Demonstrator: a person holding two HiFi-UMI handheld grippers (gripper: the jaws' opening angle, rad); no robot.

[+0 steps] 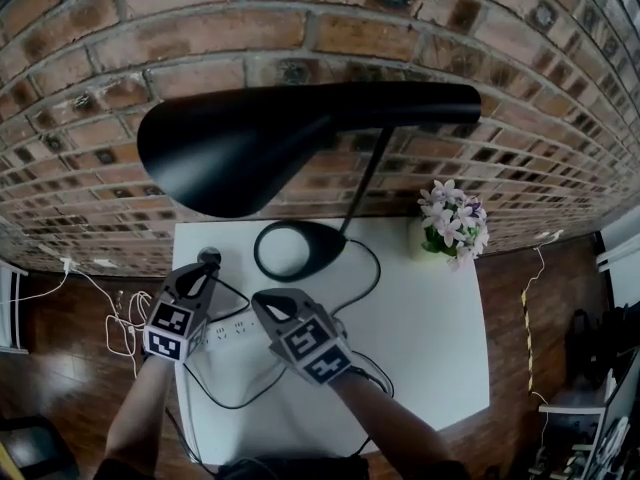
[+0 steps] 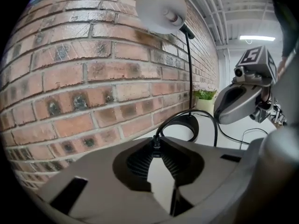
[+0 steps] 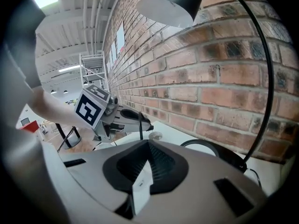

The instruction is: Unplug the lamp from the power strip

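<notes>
At the far left, a tangle of white cables (image 1: 122, 320) lies on the wooden floor (image 1: 60, 368). Next comes the white table (image 1: 430, 338), set against a brick wall (image 1: 90, 108).

Over the table's left edge the left gripper (image 1: 204, 270) points toward the wall. Its jaws are clamped on the black plug (image 2: 155, 144) of the lamp (image 1: 300, 128), pinched right at their tips. The plug is held apart from the power strip (image 1: 238, 329), in none of its sockets. Its black cord (image 2: 215, 132) arcs from the jaws over to the lamp's foot.

The white power strip lies on the table just right of the left gripper, between the two grippers. The right gripper (image 1: 264, 304) has its jaws closed on the strip, and the strip's white end shows between them in the right gripper view.

Behind that gripper sits the lamp's round black base (image 1: 300, 250). A thin stem rises from it to the big black shade (image 1: 230, 158), which hangs over both grippers.

Further right, close to the wall, a pot of pale flowers (image 1: 455, 226) stands on the table's back corner.
</notes>
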